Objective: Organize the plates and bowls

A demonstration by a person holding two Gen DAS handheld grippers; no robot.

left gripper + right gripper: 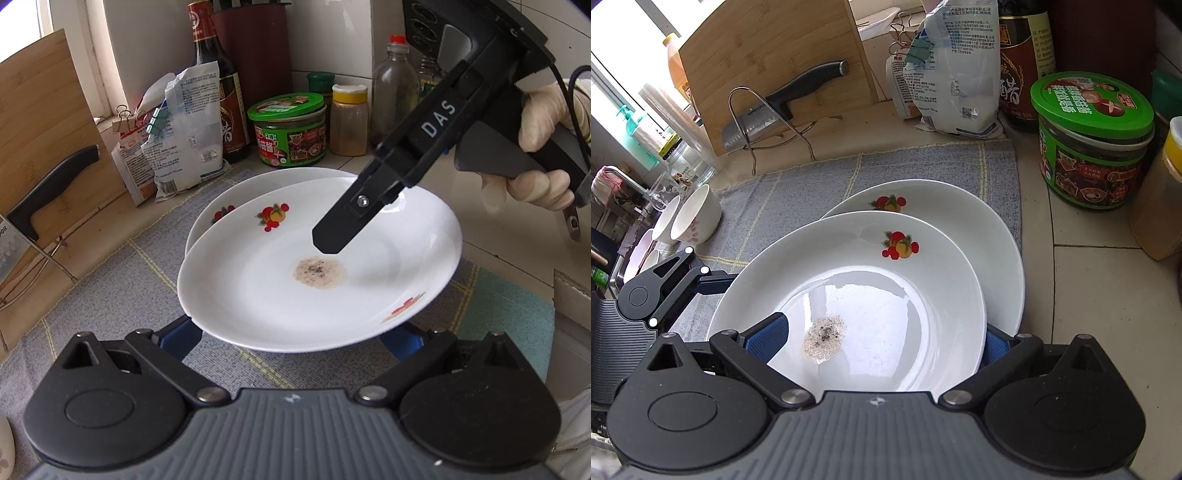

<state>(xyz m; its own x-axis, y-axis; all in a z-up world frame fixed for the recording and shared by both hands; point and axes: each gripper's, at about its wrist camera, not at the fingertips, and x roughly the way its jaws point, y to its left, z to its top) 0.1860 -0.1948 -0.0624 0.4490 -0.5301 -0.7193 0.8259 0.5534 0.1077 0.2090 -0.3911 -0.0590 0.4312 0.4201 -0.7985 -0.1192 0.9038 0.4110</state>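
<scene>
Right claw [879, 343] clamped on top plate [871, 280] rim, overlapping 2nd plate [964, 229] beyond; left claw [291, 341] wide under it.

The right gripper [882, 339] straddles the rim of the near plate [871, 280], one blue finger [768, 334] inside, overlapping the far plate [960, 221] on the grey mat [798, 192].
</scene>
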